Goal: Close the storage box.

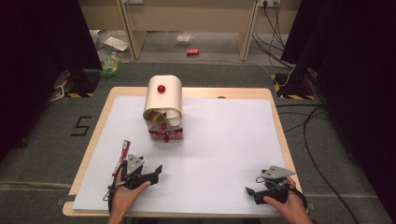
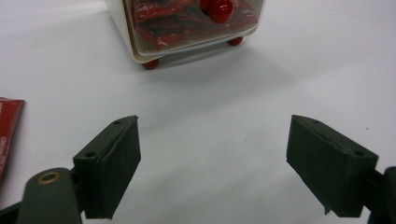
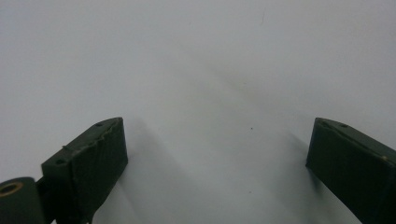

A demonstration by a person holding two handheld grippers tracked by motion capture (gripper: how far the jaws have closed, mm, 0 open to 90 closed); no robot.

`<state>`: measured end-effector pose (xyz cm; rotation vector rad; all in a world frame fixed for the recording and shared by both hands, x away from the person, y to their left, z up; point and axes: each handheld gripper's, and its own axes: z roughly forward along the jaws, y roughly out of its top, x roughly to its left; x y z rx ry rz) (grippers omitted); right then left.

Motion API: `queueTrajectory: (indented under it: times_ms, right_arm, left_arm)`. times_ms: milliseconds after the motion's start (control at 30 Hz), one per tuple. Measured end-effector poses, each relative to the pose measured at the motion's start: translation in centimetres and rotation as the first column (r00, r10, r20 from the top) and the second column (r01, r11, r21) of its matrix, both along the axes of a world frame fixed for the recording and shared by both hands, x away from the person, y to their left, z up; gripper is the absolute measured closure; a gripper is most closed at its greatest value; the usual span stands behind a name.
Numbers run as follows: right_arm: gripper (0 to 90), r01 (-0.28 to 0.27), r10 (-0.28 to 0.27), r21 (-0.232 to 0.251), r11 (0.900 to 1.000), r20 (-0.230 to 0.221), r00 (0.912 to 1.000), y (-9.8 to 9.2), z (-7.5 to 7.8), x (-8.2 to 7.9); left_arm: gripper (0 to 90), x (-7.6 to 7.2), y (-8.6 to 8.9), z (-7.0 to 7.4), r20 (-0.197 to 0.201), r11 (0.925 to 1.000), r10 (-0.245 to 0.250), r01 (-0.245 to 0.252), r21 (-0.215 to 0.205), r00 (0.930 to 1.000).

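Two tools rested near the counter's front edge, both with jaws spread wide and holding nothing. The left tool (image 1: pixel 148 173) faced a cream box (image 1: pixel 163 108) of red packets toward the back, one red packet (image 1: pixel 123 152) just beside it; the right tool (image 1: pixel 256 193) sat by the front right corner.

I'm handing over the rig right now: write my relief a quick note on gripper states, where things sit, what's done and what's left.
Left gripper: open, empty, low over the white sheet, pointing toward the cream roll-top box.
Right gripper: open, empty, near the table's right front corner.
The box stands mid-table, lid rolled up, its clear lower drawer full of red packets.
One flat red sachet lies loose on the sheet, just left of the left gripper.
Done: nothing gripped yet.
Left, probably: pick up the sachet, put it in the box.
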<state>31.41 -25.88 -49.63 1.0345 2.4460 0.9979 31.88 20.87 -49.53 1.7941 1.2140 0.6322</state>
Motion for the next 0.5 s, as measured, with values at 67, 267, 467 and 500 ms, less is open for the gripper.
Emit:
queueTrajectory:
  times_ms: [67, 267, 467, 500]
  right_arm:
    - [5.5, 0.000, 0.000, 0.000, 1.000, 0.000, 1.0000, 0.0, 0.0, 0.0]
    - [5.5, 0.001, -0.001, -0.002, 1.000, 0.001, 1.0000, 0.0, 0.0, 0.0]
    - [5.5, 0.001, -0.001, -0.002, 1.000, 0.001, 1.0000, 0.0, 0.0, 0.0]
    - [5.5, 0.001, -0.001, -0.002, 1.000, 0.001, 1.0000, 0.0, 0.0, 0.0]
  left_arm:
    - [17.1, -0.2, 0.1, 0.1, 0.004, 1.0000, -0.001, 0.001, 0.002, 1.0000]
    - [17.1, -1.1, 0.4, 0.0, -0.001, 0.9999, -0.006, 0.006, 0.015, 1.0000]
    - [17.0, -2.0, 0.8, 0.1, 0.003, 0.9998, -0.006, 0.006, 0.020, 1.0000]
    - [17.0, -2.2, 0.8, 0.1, 0.003, 0.9998, -0.005, 0.005, 0.020, 1.0000]
